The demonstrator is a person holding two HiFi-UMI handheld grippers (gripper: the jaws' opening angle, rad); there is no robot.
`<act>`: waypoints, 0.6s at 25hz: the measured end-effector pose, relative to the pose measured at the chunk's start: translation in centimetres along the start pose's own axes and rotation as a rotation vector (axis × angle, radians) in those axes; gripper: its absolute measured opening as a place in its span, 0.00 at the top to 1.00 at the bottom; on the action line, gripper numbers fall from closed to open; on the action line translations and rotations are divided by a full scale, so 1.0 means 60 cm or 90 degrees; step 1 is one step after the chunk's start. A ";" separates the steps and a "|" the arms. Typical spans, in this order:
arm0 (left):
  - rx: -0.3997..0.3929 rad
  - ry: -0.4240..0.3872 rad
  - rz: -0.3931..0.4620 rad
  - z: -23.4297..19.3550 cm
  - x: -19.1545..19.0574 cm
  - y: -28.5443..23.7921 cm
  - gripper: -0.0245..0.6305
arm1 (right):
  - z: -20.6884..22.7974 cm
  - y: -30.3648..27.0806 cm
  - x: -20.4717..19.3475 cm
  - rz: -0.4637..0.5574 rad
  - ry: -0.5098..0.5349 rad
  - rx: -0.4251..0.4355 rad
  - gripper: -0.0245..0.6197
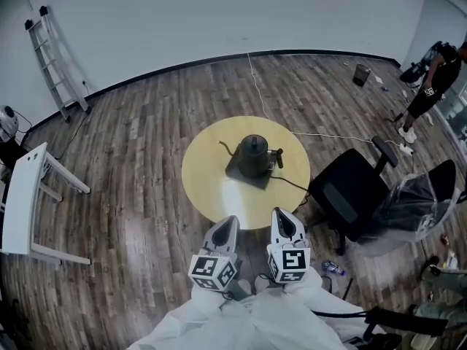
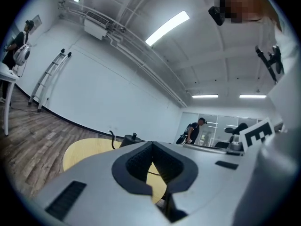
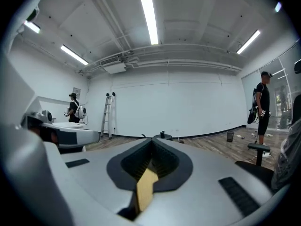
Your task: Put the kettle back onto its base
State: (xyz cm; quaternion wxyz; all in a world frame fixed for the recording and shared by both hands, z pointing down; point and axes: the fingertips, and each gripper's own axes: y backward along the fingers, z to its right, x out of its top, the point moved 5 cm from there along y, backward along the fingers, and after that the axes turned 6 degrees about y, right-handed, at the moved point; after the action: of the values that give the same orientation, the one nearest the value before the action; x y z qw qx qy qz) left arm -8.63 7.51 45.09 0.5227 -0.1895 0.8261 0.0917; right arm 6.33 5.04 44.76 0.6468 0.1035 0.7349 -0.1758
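A dark gooseneck kettle [image 1: 253, 154] stands on its flat dark base [image 1: 245, 176] in the middle of a round yellow table [image 1: 204, 173], spout to the left, handle to the right. Both grippers hover side by side over the table's near edge, pointing level at the kettle and well short of it. The left gripper [image 1: 229, 221] is shut and holds nothing. So is the right gripper [image 1: 279, 214]. In the left gripper view the kettle [image 2: 130, 139] peeks over the closed jaws of the left gripper [image 2: 153, 145]. In the right gripper view only the kettle's lid [image 3: 162, 135] shows beyond the right gripper [image 3: 153, 141].
A power cord [image 1: 292, 184] runs from the base off the table's right side. A black office chair [image 1: 350, 192] stands close to the right, a plastic-wrapped chair [image 1: 423, 203] beyond it. A white desk [image 1: 22, 195] and ladder [image 1: 55, 57] are left. A person [image 1: 438, 71] stands far right.
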 end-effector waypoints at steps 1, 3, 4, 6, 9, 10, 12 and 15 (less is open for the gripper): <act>0.000 -0.004 -0.002 0.000 0.000 -0.003 0.96 | 0.003 -0.002 -0.001 0.000 -0.001 -0.003 0.95; 0.001 -0.005 -0.004 0.003 0.001 -0.009 0.96 | 0.009 -0.002 -0.003 -0.004 -0.004 -0.008 0.95; 0.000 -0.006 -0.006 0.006 0.002 -0.011 0.96 | 0.011 -0.001 -0.004 -0.006 -0.003 -0.009 0.95; -0.003 -0.013 -0.013 0.009 0.001 -0.016 0.96 | 0.013 -0.001 -0.004 -0.010 0.001 -0.008 0.95; -0.004 -0.016 -0.024 0.007 -0.006 -0.022 0.96 | 0.015 -0.001 -0.003 -0.011 0.011 -0.010 0.95; -0.004 -0.016 -0.026 0.007 -0.008 -0.023 0.96 | 0.016 0.000 -0.002 -0.010 0.012 -0.013 0.95; -0.006 -0.017 -0.027 0.009 -0.009 -0.024 0.96 | 0.020 0.001 0.000 -0.007 0.013 -0.017 0.95; -0.007 -0.024 -0.030 0.016 -0.013 -0.026 0.96 | 0.026 0.003 0.000 -0.008 0.013 -0.020 0.95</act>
State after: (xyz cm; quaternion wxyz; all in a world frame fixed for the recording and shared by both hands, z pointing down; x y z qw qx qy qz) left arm -6.91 6.59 45.42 0.5392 -0.2100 0.8109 0.0871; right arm 7.83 4.59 44.60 0.6395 0.0909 0.7448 -0.1674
